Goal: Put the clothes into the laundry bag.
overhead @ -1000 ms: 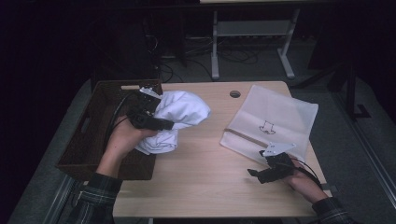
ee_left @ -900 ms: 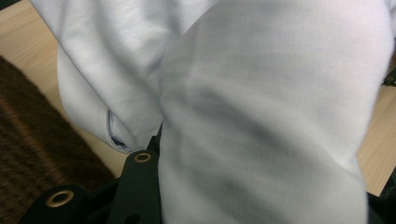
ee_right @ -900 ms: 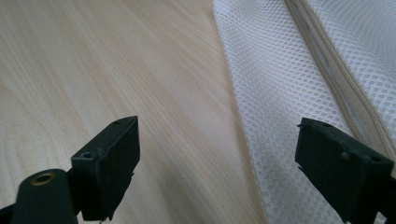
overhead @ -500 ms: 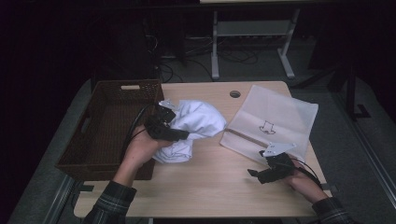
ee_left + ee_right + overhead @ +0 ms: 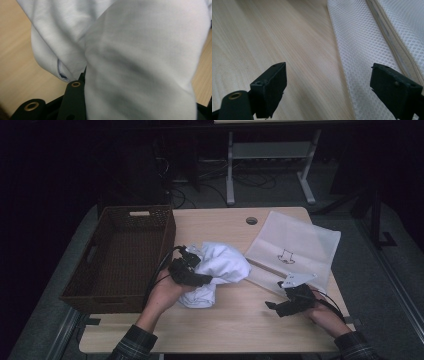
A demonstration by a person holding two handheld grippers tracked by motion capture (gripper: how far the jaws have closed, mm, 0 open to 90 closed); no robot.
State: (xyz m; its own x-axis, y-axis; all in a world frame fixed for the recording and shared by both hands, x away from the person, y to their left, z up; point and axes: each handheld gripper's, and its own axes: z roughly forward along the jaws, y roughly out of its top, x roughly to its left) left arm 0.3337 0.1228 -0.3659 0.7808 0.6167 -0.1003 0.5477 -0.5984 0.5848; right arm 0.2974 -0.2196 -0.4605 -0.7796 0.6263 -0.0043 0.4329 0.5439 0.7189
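Since the earlier frame, the left gripper point(image 5: 192, 272) has carried the bunched white garment point(image 5: 220, 270) down from beside the wicker basket point(image 5: 120, 255) onto the table point(image 5: 235, 320), jaws clamped on the cloth. Right gripper point(image 5: 280, 306) unmoved, jaws spread wide and empty, just beside the mesh bag point(image 5: 300, 245).

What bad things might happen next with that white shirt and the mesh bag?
The white shirt is a loose bunch in the left gripper, so part of it could slip out or drag on the table. The mesh bag lies flat, and the right gripper waits open beside its edge, so the bag may slide away when the shirt is pushed at it.
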